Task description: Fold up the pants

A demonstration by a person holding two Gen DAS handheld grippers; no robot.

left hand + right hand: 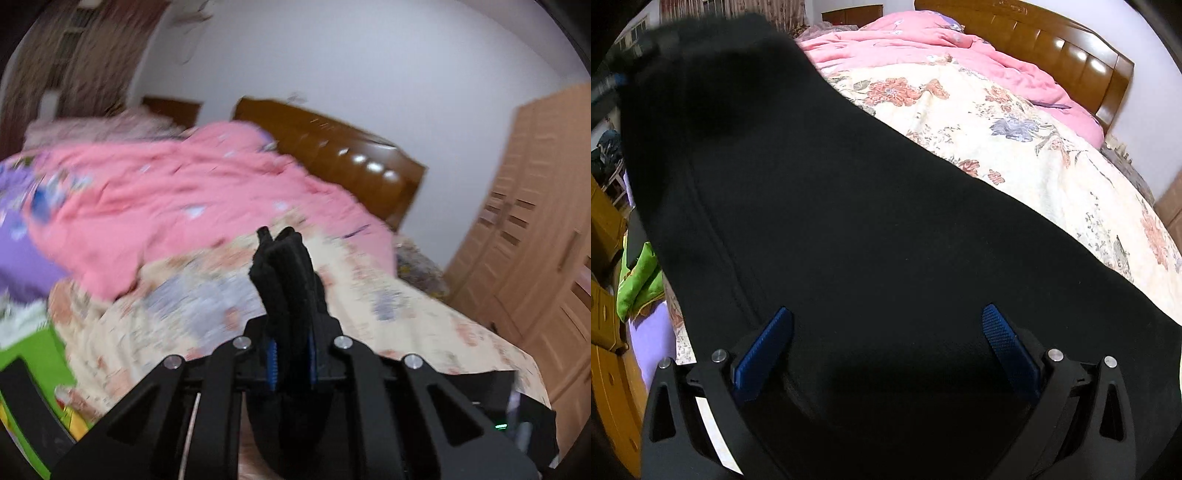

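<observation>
The black pants [849, 206] stretch across the floral bedspread [1015, 140] in the right wrist view, filling most of it. My left gripper [291, 354] is shut on a bunched end of the pants [284, 273], which sticks up between its blue pads, lifted above the bed. It shows blurred at the upper left of the right wrist view [624, 77], holding the far end of the pants. My right gripper [886, 332] is open, its blue pads [764, 350] spread wide just over the near part of the pants, gripping nothing.
A pink quilt [177, 206] lies crumpled toward the wooden headboard [332, 147]. A wooden wardrobe [535, 240] stands to the right. Green and purple cloth [639, 280] lies at the bed's left edge beside yellow wooden furniture [605, 229].
</observation>
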